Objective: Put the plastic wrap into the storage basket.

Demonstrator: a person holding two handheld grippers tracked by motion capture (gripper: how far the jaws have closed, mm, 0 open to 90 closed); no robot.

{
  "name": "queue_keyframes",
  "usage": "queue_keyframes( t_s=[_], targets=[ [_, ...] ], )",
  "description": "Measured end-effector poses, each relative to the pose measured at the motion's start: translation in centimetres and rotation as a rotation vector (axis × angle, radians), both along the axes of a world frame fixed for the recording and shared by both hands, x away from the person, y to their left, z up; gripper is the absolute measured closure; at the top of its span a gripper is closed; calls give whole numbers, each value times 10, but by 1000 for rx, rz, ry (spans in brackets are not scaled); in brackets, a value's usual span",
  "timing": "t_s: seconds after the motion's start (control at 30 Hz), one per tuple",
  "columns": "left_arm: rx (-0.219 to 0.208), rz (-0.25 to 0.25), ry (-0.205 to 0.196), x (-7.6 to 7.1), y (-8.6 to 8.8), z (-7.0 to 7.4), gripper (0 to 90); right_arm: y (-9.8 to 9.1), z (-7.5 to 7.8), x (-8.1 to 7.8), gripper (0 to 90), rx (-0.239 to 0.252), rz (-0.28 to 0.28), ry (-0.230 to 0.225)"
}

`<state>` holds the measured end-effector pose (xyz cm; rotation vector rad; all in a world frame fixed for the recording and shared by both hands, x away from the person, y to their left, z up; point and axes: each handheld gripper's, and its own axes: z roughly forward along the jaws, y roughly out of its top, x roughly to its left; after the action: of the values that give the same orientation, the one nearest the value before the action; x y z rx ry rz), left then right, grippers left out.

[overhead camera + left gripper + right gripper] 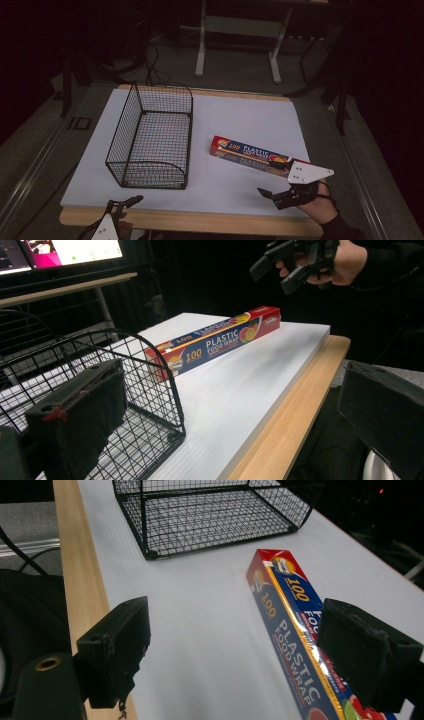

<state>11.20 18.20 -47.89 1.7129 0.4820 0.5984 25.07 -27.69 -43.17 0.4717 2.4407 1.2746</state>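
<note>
Right gripper (276,192) is seen with its jaws spread wide, poised off the table near the front-right corner, just beside the near end of a box of plastic food wrap (248,154); nothing is pinched between the pads. In the right gripper view the box (295,645) is shown lying flat on the white table (200,630), passing in front of the right-hand jaw rather than between the two, so no hold on it can be claimed. From the left gripper view the right gripper (287,267) is pictured raised above the far end of the box (215,342), held in a hand (345,262).

Left gripper (125,205) is seen at the front edge of the table, its jaws also parted and empty, just beside the near end of a black wire basket (152,137).

The box is placed on the table to the right of the basket, well apart from it and angled toward the right gripper. The basket is shown upright and empty.

The work is judged to be at its start: if the box is meant for the basket, as the layout suggests, it has not yet been gripped. What is left appears to be closing on the box, lifting it, carrying it across and setting it inside the wire walls.
</note>
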Motion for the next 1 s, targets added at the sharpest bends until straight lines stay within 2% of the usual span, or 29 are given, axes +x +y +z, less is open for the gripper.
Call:
queue_keyframes(
  t_s=[0.13, 0.27, 0.6, 0.67, 0.73, 0.77, 0.93, 1.0],
  targets=[
    [1, -1, -1, 0, -1, 0, 0, -3, 4, 10, 144, -13, -22, -5],
    [-1, 0, 1, 0, 0, 0, 0, -6, 5, 24, 147, -49, -38, 1],
    [1, 0, 4, 1, -1, -1, 1, -9, 4, 53, 151, -100, -66, 41],
    [1, -1, 4, 1, -1, -1, 1, -8, 1, 64, 152, -114, -70, 60],
    [3, 0, 5, 1, -1, -1, 1, -9, -1, 67, 152, -116, -77, 67],
    [2, 0, 5, 1, -1, -1, 0, -10, -5, 74, 165, -122, -79, 91],
    [4, -1, 10, 2, -1, -2, 1, -12, -13, 86, 166, -136, -93, 112],
    [6, -1, 11, 2, -1, -2, 0, -13, -21, 95, 177, -159, -100, 127]
  ],
)
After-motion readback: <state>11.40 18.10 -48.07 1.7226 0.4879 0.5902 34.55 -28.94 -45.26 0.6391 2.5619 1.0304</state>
